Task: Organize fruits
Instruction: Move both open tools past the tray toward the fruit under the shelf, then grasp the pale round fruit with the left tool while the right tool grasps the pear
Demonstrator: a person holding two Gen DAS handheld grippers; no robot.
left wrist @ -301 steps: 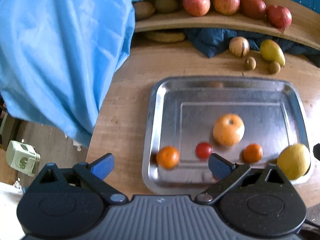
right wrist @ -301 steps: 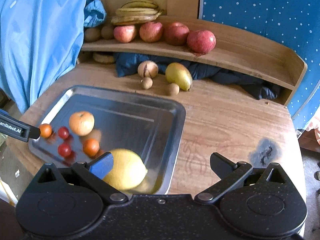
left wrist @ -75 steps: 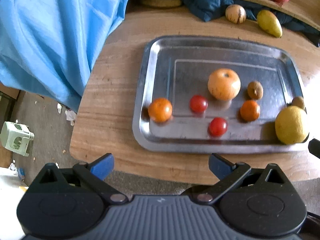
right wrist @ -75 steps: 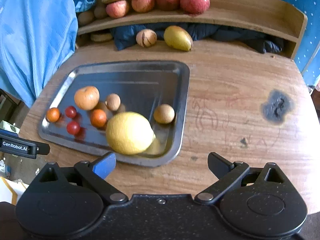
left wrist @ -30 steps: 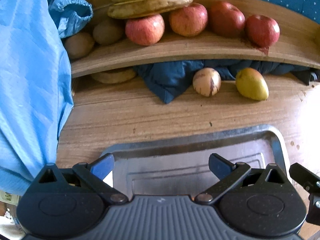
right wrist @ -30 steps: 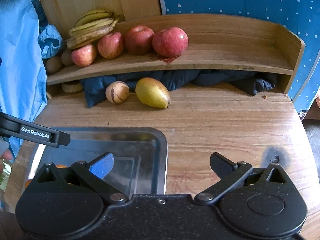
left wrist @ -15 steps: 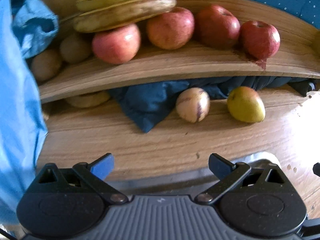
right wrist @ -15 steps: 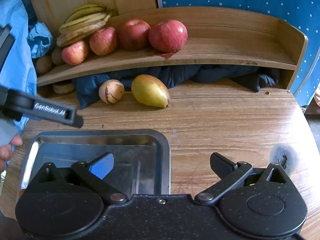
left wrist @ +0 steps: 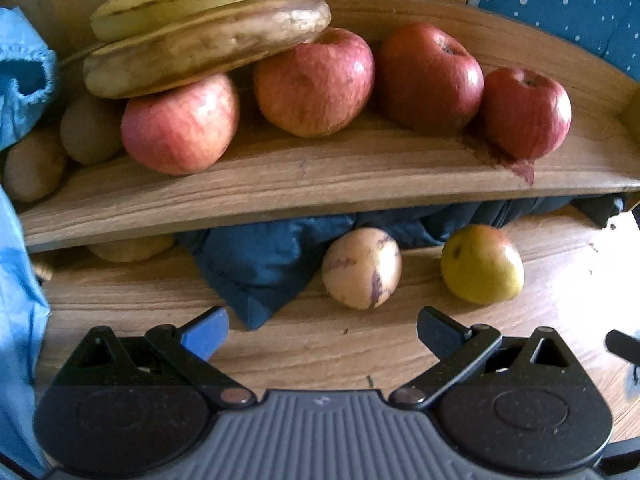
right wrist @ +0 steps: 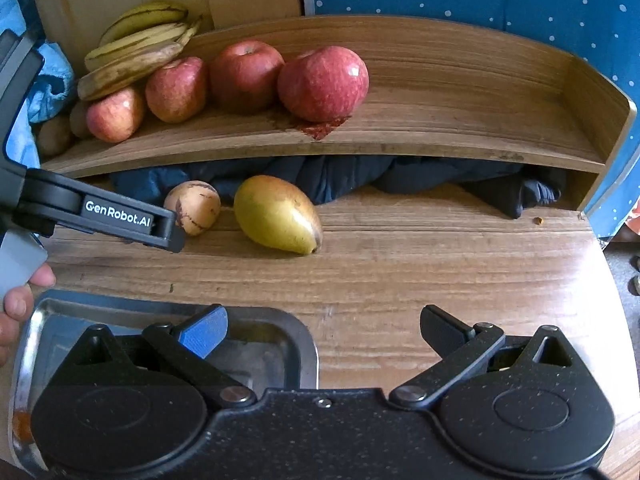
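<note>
While I hold both tools low over the wooden bench (right wrist: 400,276), the left claw (left wrist: 320,330) stands wide open and empty, aimed at a cream, purple-streaked round fruit (left wrist: 361,268) that lies on the bench just ahead of the gap between its fingers. Beside that fruit, to its right and apart from it, lies a yellow-green mango (left wrist: 482,265); both rest at the edge of a dark blue cloth (left wrist: 264,264) bunched under the wooden shelf (left wrist: 320,184). On the shelf I see four red apples (left wrist: 314,82) in a row, with bananas (left wrist: 208,32) lying across the leftmost ones and brown fruits (left wrist: 90,128) at the far left.

From the right wrist view, the right claw (right wrist: 324,330) is likewise wide open and holds nothing. Its left finger hangs over the far right corner of a metal tray (right wrist: 296,328); its right finger is over bare bench. The left tool's arm reaches in from the left, its tip close to the streaked fruit, and the person's fingers (right wrist: 16,300) show at the tray's left edge.
</note>
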